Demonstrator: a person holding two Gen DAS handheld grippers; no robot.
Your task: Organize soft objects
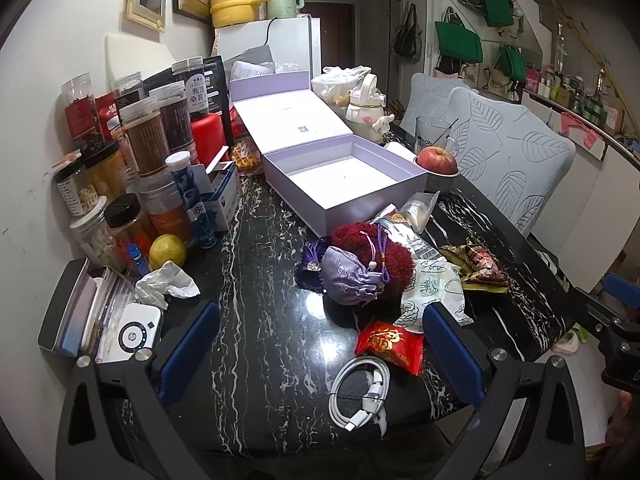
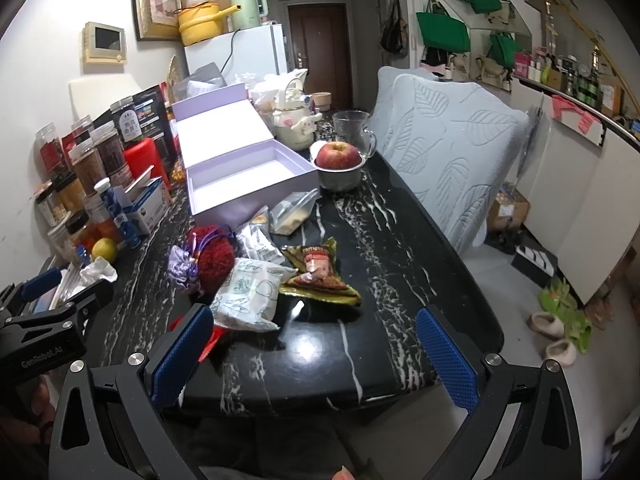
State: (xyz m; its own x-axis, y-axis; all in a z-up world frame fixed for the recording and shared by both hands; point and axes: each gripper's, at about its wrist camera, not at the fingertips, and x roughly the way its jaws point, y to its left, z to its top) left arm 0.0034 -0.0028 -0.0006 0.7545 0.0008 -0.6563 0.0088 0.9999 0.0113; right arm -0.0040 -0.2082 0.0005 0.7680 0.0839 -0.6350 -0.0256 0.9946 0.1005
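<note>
A: What do the soft things look like, and where are they?

B: A lilac drawstring pouch point(image 1: 349, 280) of shiny cloth lies on the black marble table point(image 1: 256, 280). It leans against a dark red fluffy ball point(image 1: 376, 252), and they touch. A purple tassel cord point(image 1: 378, 258) lies over both. Behind them, on the left, is a dark purple pouch point(image 1: 310, 266), partly hidden. All of them are near the middle of the table, in front of the open lilac box point(image 1: 344, 178), which is empty inside and has its lid folded back.

A: What is around them?

B: A white snack packet with green drawings point(image 1: 432, 292) touches the red ball on the right side. Next to it is a golden-brown wrapper point(image 1: 482, 270). A red packet with gold letters point(image 1: 390, 344) and a coiled white cable point(image 1: 362, 392) lie closer to the camera. A silver packet point(image 1: 404, 228) and a clear zip bag point(image 1: 418, 210) lie between the soft things and the box. An apple point(image 1: 437, 160) sits in a metal bowl beside the box. Jars point(image 1: 144, 136) stand along the wall on the left, with a yellow-green fruit point(image 1: 167, 251) and a crumpled tissue point(image 1: 166, 284) in front.

A: And the tongs?

B: The left gripper point(image 1: 320, 350) is spread wide and holds nothing; it is above the cable and the red packet. The right gripper point(image 2: 316, 354) is also wide apart and empty, above the near edge of the table.
</note>
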